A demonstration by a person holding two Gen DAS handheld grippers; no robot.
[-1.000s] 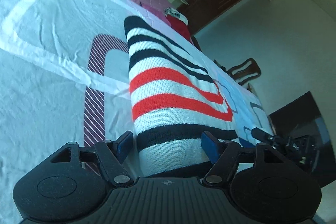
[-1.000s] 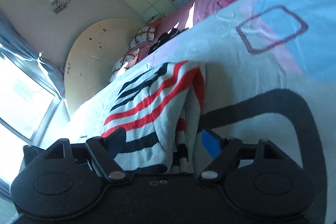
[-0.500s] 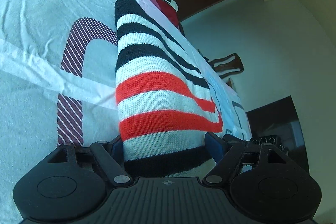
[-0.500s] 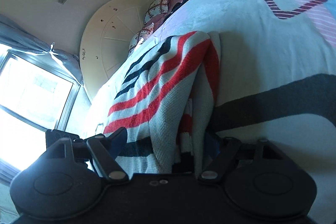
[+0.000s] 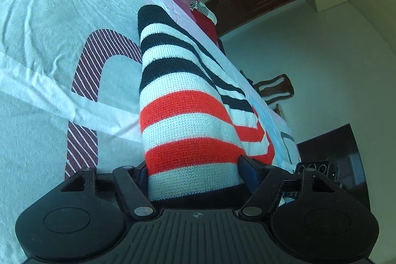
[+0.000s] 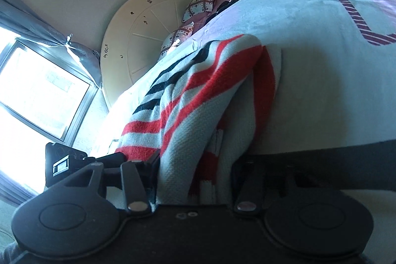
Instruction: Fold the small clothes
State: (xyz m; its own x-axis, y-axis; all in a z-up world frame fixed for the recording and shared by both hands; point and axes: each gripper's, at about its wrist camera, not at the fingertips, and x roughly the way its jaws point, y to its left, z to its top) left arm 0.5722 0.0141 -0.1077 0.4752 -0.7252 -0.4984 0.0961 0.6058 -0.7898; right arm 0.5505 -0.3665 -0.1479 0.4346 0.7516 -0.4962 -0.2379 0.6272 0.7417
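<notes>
While on bedsheet [image 5: 44,16] | striped sweater [image 5: 188,115] | both jaws seemingly pinching it

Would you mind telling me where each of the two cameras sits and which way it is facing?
Left wrist: sits on the left gripper, looking along the striped sweater on the bed sheet towards a chair; its fingers flank the sweater.
Right wrist: sits on the right gripper, facing the headboard and window; its fingers flank the sweater.
Shared: sweater, sheet; each shows the other gripper.
</notes>
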